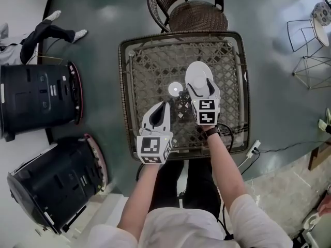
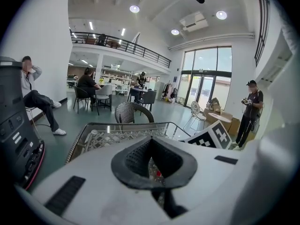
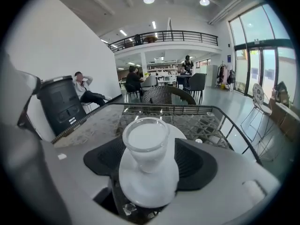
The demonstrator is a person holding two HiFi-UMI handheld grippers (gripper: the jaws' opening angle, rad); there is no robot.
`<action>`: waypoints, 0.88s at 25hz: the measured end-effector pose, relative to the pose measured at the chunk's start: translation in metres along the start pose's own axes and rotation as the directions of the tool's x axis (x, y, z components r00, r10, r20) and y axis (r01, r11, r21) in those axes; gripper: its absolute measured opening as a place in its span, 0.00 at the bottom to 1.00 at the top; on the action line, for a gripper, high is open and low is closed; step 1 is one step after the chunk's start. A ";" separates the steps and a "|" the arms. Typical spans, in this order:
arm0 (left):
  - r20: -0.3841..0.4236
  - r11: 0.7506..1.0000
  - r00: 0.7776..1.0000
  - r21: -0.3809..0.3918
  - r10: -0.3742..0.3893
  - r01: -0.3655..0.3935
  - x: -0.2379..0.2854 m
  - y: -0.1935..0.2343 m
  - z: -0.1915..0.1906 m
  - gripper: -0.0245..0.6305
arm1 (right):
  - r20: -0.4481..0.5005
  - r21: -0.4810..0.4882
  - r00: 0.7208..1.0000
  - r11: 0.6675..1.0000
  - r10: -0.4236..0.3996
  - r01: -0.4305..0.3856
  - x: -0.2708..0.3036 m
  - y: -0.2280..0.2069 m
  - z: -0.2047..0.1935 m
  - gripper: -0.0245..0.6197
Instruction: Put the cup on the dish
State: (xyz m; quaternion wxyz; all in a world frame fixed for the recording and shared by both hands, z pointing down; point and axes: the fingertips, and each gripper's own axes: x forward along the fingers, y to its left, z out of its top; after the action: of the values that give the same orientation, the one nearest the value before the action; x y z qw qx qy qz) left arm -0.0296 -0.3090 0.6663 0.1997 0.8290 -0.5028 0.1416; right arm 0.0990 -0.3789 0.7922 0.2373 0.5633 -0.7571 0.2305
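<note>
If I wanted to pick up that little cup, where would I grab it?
By its side wall just under the rim, coming level from the person's side: the cup stands upright on the dish, round and tapering downward, so jaws fit either side.

The desk (image 1: 138,68) stands in the middle of the head view, with a chair (image 1: 196,15) behind it at the top edge. The dish (image 1: 196,71) lies on the desk, right of its centre, and the cup (image 3: 146,142) stands on the dish. The dish is between the jaws of the right hand-held gripper (image 1: 199,87). The left hand-held gripper (image 1: 165,105) is lower left of it. Two containers (image 1: 41,94) stand on the floor at the left.
</note>
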 end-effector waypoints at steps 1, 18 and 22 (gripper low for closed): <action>0.002 1.000 1.000 0.005 0.001 -0.001 -0.002 -0.001 0.001 0.04 | 0.013 0.010 1.000 1.000 0.013 -0.013 -0.006 -0.001 0.000 0.59; 0.256 0.997 0.966 0.076 -0.042 0.023 -0.135 -0.043 0.144 0.04 | 0.423 -0.139 0.899 0.988 0.116 -0.062 -0.277 0.078 0.172 0.09; 0.339 0.991 0.938 0.129 -0.064 0.021 -0.175 -0.055 0.175 0.04 | 0.511 -0.177 0.845 0.981 0.160 -0.079 -0.325 0.116 0.211 0.04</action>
State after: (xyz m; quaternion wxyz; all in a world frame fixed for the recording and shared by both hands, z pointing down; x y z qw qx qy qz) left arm -0.0545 -0.2335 0.4258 0.0607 0.8625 -0.5020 0.0214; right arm 0.0482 -0.2375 0.4169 0.0494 0.5372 -0.8416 0.0261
